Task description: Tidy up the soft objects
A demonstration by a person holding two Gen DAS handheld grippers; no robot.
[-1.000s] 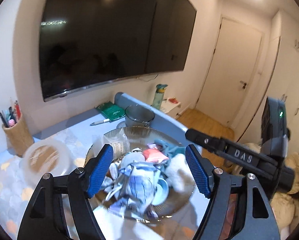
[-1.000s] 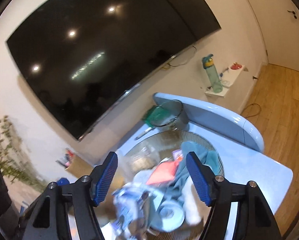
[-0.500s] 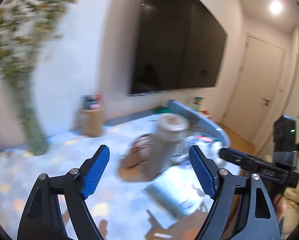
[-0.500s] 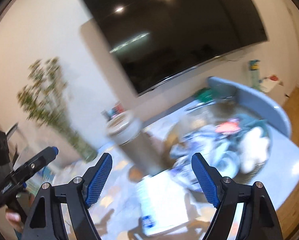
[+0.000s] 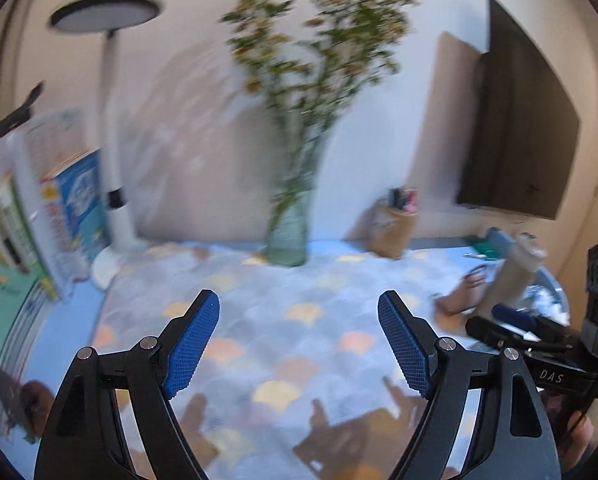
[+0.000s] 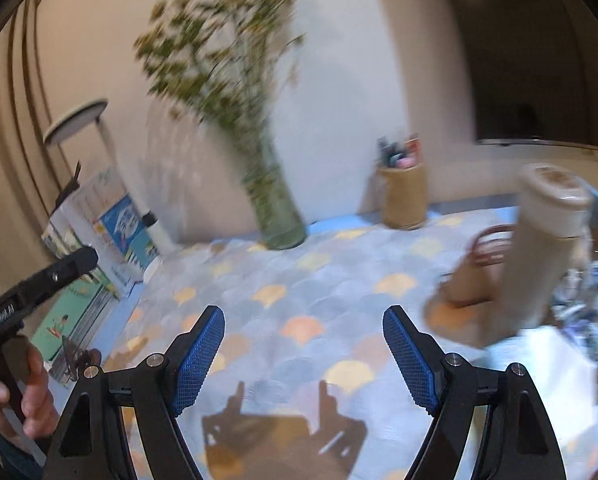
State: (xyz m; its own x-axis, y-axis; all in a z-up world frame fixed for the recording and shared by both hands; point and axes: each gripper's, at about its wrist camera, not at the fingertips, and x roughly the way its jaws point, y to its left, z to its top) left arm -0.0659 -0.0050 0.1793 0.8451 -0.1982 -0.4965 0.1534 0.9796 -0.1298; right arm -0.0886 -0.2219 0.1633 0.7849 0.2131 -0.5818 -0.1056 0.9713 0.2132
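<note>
At the bottom of both frames, the left gripper [image 5: 298, 342] and right gripper [image 6: 304, 354] are hanging released and empty over the patterned desk [image 6: 299, 280]. The soft objects [image 6: 591, 300] are lying heaped at the right edge, behind a blurred beige tumbler [image 6: 539, 248].

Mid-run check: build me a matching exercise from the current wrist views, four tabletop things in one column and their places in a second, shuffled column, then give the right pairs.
Things:
1. clear glass vase of dried flowers
2. tan woven pen holder
3. white desk lamp
4. tall beige tumbler with a lid

Places:
A. far left, beside the upright books
B. far right, by the glass dish
C. middle of the back edge, by the wall
D. back edge, between vase and tumbler

Pairs: 1-C, 2-D, 3-A, 4-B
</note>
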